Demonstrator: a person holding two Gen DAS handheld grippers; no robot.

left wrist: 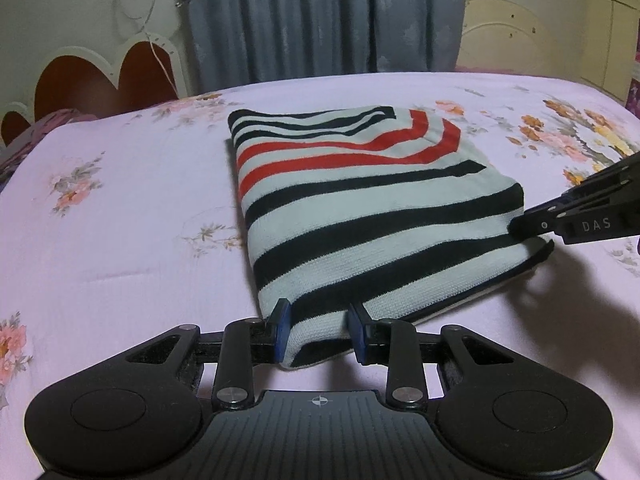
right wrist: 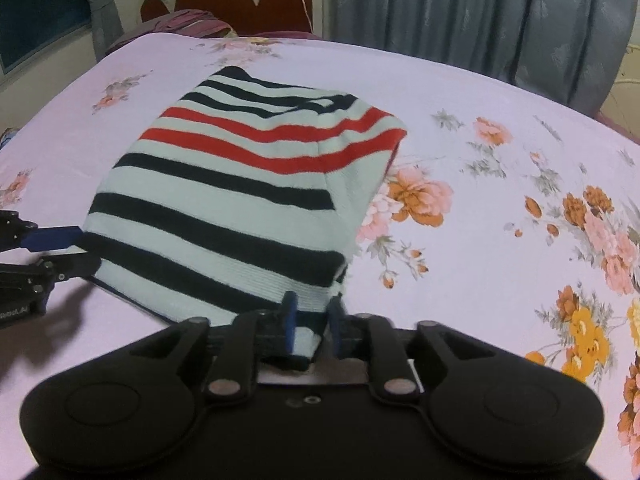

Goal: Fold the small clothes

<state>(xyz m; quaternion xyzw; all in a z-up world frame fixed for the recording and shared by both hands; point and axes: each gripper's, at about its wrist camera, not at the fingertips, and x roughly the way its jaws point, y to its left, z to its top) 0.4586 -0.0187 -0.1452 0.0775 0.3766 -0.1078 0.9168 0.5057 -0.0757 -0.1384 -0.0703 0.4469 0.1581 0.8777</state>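
Striped sweater [left wrist: 360, 216]: folded, mid-bed [left wrist: 120, 240]. Left hand-held gripper [left wrist: 318, 330] and right hand-held gripper [right wrist: 311, 326] each clamped on a near corner; lower layers hidden.

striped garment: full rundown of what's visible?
The striped knit garment is pale with dark navy bands and two red ones, ribbed at the near hem. It lies folded into a thick rectangle on the floral bedsheet. The left gripper holds one near corner between its pads, and the right gripper holds the other.
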